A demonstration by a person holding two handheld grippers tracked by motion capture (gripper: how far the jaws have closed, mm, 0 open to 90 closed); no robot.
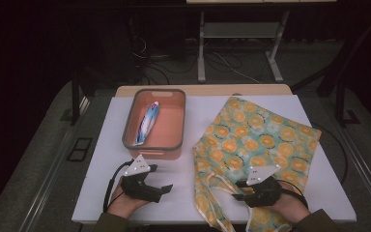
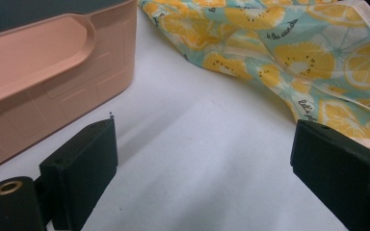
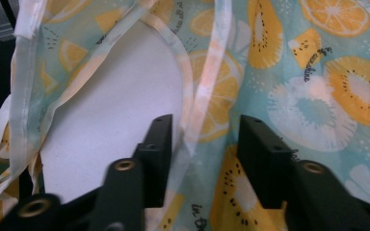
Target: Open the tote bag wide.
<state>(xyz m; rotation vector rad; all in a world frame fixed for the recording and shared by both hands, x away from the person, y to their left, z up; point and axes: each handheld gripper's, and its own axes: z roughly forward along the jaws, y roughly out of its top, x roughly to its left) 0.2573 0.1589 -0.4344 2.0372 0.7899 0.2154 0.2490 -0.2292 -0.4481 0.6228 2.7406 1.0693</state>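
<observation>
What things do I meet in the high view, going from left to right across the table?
Left tongs → pink bin holding a tube → right tongs → fruit-print cloth bag.

Teal fabric bag w/ orange/yellow citrus-slice print (image 1: 256, 140): lies flat on right half of white worktop (image 1: 101, 193), rotated approx. diagonal, one corner toward far edge. Surface lightly rumpled. Long strap handles (image 1: 207, 193) trail toward near edge, looped, worktop showing thru loop. One pale strap (image 3: 192, 120) runs between right tongs' (image 3: 202, 159) jaws; contact not resolvable.

Salmon-pink rectangular plastic bin w/ grey rim (image 1: 179, 121): left-centre of worktop, upright, just beside bag, small gap. Inside: blue/white/red tube (image 1: 146, 123) lying lengthwise along left side.
</observation>
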